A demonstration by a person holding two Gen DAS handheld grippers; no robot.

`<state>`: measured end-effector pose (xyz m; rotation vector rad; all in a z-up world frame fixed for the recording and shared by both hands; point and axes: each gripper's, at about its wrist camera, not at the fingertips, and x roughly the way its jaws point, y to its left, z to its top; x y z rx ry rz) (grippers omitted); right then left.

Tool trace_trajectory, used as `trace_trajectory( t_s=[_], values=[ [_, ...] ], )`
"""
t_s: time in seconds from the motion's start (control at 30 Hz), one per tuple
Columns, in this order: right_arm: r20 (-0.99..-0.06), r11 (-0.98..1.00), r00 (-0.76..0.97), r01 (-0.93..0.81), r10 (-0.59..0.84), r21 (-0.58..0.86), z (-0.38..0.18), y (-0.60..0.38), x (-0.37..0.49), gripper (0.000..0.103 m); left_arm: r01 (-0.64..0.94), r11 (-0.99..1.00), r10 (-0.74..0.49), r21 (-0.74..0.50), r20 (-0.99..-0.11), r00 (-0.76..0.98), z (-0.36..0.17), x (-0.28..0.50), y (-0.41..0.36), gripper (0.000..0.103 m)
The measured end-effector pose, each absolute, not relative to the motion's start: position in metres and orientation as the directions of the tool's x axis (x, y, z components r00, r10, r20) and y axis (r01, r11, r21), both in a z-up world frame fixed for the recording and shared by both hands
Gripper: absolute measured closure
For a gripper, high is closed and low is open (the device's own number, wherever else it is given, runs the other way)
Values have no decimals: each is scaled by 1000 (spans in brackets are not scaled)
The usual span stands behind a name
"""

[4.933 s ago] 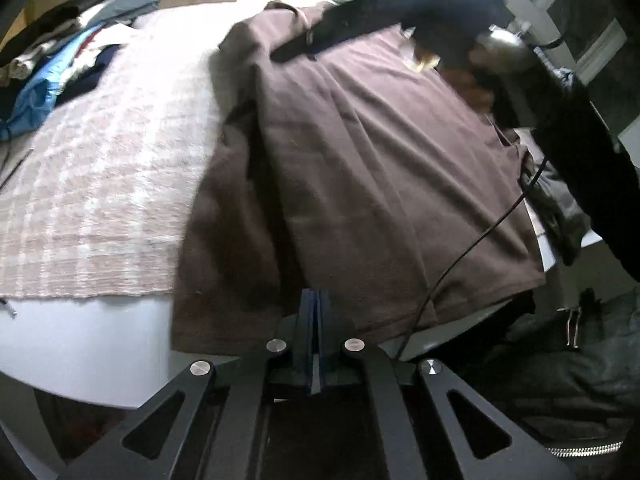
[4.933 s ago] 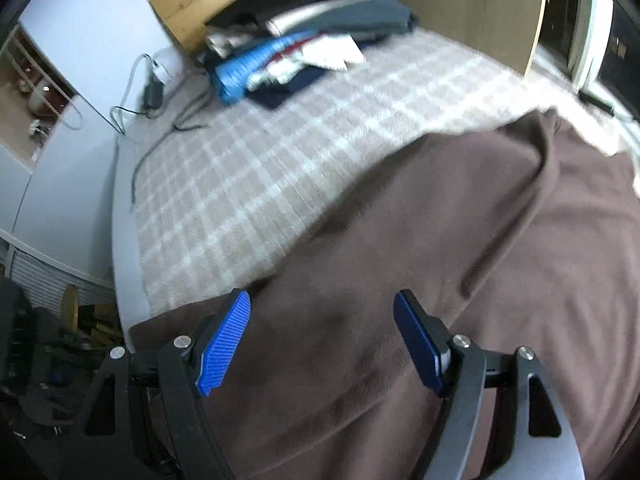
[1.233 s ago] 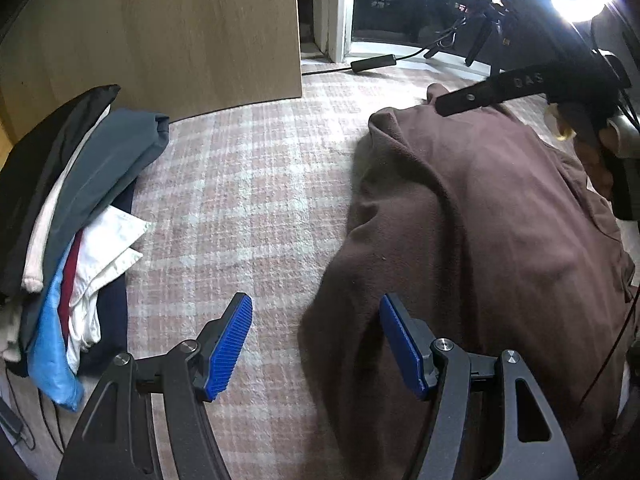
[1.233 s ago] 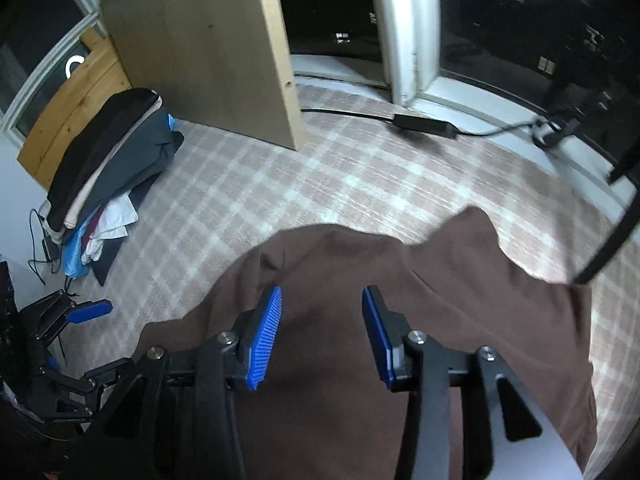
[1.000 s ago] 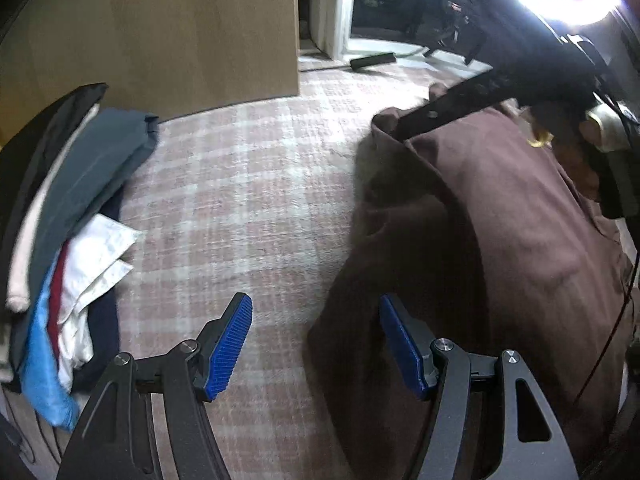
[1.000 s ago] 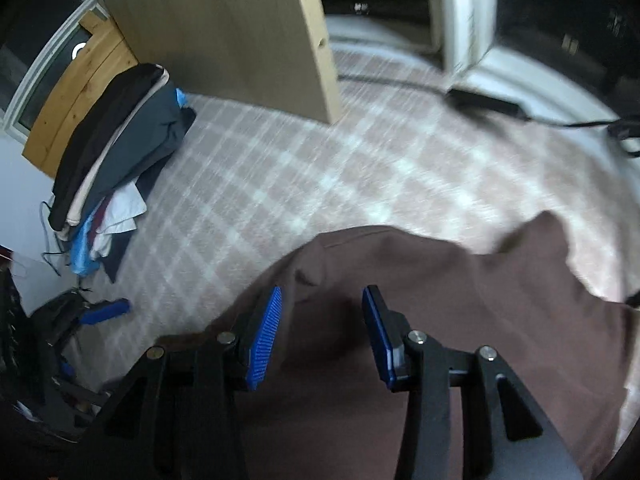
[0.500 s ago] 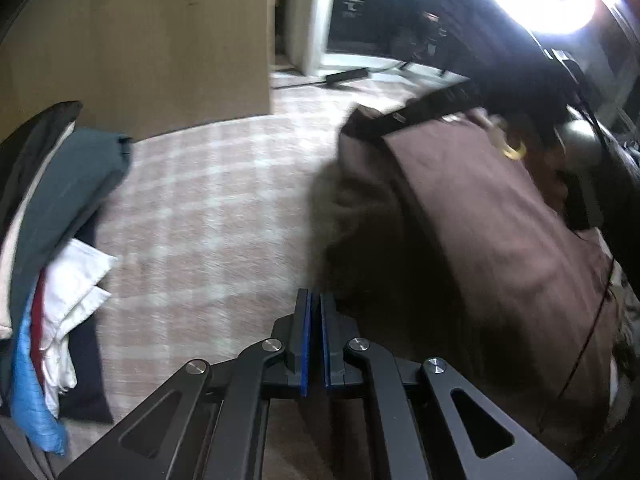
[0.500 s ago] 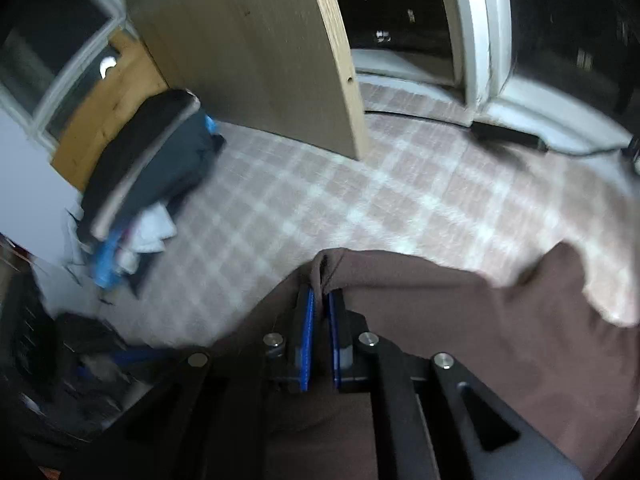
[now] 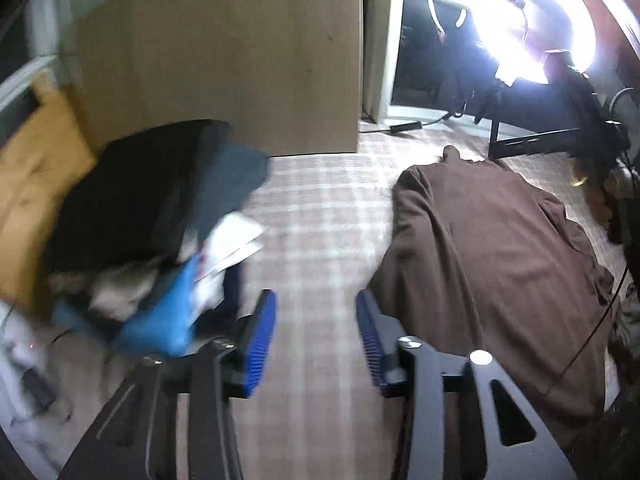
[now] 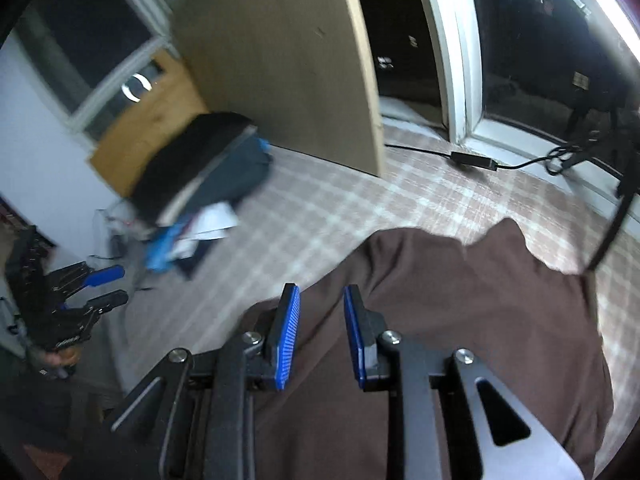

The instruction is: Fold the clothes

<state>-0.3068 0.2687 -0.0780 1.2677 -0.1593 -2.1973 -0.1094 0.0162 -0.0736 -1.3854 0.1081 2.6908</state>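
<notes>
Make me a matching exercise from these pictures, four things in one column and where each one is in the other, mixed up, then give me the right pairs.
Things:
1. brown garment
2. pile of clothes
3. wooden board
4. black cable

Places:
A. upright behind the pile
B. heaped at the left edge of the checked cover
C. by the window frame at the far edge
D. spread on the right part of the cover

Pairs: 1-D, 2-B, 3-A, 4-C
</notes>
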Motion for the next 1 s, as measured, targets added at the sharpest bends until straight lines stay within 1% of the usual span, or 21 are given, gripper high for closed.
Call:
trace_trajectory(
  t_s=[0.1, 0.2, 0.23, 0.33, 0.43, 0.5, 0.6, 0.7, 0.77, 0.83, 0.9, 1.0],
  values=[
    [-736, -812, -388, 444, -555, 379, -51, 281, -264, 79, -58, -998, 17, 19, -824, -566, -62, -49, -8, 60],
    [-734, -795, -362, 462, -575, 395, -40, 286, -230, 79, 29, -999, -37, 26, -859, -511, -67, 9, -27, 60],
    [-740, -791, -351, 472, -573, 389, -38, 285, -217, 79, 50, -999, -38, 16, -870, -491, -69, 25, -31, 60],
    [-765, -774, -304, 513, -568, 371, -44, 273, -179, 79, 109, -994, -40, -8, -901, -432, -75, 74, -43, 60],
    [-752, -721, -208, 523, -625, 455, -73, 249, -144, 79, 115, -991, 9, -63, -906, -422, -87, 102, -38, 60],
    [-755, -698, -152, 530, -637, 482, -101, 222, -125, 79, 91, -987, 83, -132, -908, -412, -103, 102, -26, 60],
    [-788, -699, -108, 546, -606, 463, -144, 171, -106, 79, 0, -992, 117, -128, -911, -397, -131, 84, 8, 60],
    [-820, -721, -138, 570, -556, 393, -173, 128, -94, 79, -65, -985, 174, -161, -923, -344, -162, 67, 36, 60],
    [-848, -752, -164, 566, -504, 338, -187, 110, -92, 79, -102, -985, 168, -142, -934, -315, -177, 65, 50, 60],
    [-871, -766, -135, 552, -473, 330, -201, 99, -94, 79, -138, -985, 139, -101, -943, -301, -189, 66, 59, 60],
    [-893, -779, -103, 540, -438, 319, -214, 93, -94, 79, -154, -984, 128, -86, -950, -285, -199, 67, 62, 59],
    [-908, -794, -90, 525, -409, 306, -210, 95, -96, 79, -165, -981, 144, -99, -948, -283, -206, 68, 62, 58]
  ],
)
